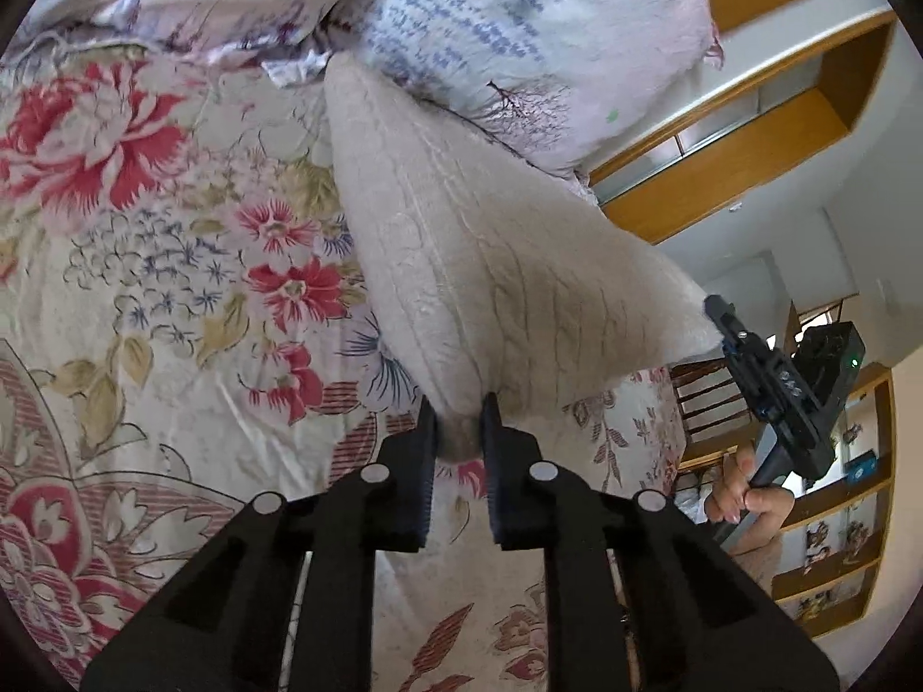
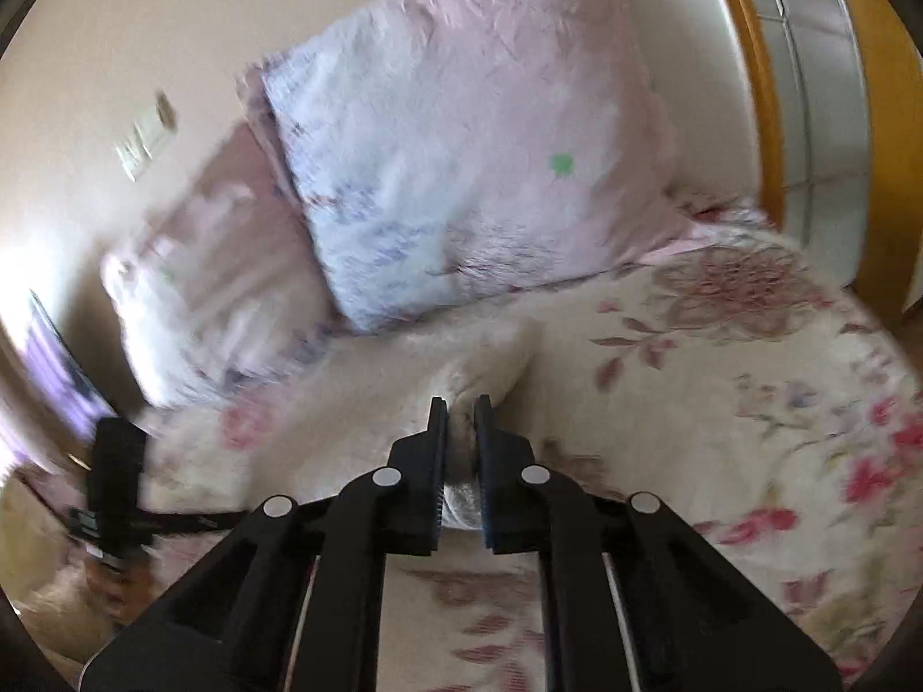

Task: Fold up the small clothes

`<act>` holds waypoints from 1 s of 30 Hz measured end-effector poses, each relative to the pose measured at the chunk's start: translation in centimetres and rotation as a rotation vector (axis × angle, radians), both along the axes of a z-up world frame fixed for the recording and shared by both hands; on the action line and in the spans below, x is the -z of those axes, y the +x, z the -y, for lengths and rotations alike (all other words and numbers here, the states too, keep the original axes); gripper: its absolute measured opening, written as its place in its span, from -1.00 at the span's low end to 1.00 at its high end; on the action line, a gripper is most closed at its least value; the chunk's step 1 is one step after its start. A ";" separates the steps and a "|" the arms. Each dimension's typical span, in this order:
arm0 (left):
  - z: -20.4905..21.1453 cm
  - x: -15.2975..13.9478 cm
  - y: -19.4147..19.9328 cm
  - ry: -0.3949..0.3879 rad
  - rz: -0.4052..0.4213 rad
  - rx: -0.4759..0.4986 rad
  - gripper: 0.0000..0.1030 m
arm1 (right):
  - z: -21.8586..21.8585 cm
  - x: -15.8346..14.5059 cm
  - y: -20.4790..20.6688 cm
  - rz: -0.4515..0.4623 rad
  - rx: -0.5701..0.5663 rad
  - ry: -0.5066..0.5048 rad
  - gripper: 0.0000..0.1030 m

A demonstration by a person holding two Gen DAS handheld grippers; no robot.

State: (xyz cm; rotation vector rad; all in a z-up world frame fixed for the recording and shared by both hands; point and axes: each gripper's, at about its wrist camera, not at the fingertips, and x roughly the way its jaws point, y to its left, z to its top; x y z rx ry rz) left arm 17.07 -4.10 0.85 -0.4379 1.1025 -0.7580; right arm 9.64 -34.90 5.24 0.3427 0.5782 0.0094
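Cream knit garment [image 1: 473,265] stretched taut, long axis toward pillow [image 1: 519,34]

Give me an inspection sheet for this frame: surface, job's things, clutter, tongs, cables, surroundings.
Surface: bed with a floral cover, wrinkled.
Job's things: one cream knit garment, lifted off the cover and stretched between both tongs.
Clutter: two pillows at the head of the bed, one touching the garment's far end in the left wrist view.
Tongs: left tongs shut on a bunched corner of the garment; right tongs shut on another corner; right wrist view blurred.
Cables: nothing seen.
Surroundings: wooden headboard, wooden shelves and a chair beyond the bed; a hand holds the right tongs' handle.
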 end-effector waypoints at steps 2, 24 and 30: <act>0.1 0.5 -0.3 0.029 0.004 0.012 -0.74 | 0.6 2.5 0.7 -0.115 0.041 -0.017 -0.81; 0.1 -0.7 5.4 0.074 -0.018 -0.129 0.28 | 5.8 2.8 8.7 -0.238 0.021 0.394 0.15; 1.3 0.2 8.2 0.089 -0.033 -0.152 0.34 | 5.6 4.2 14.2 -0.355 0.005 0.380 -0.24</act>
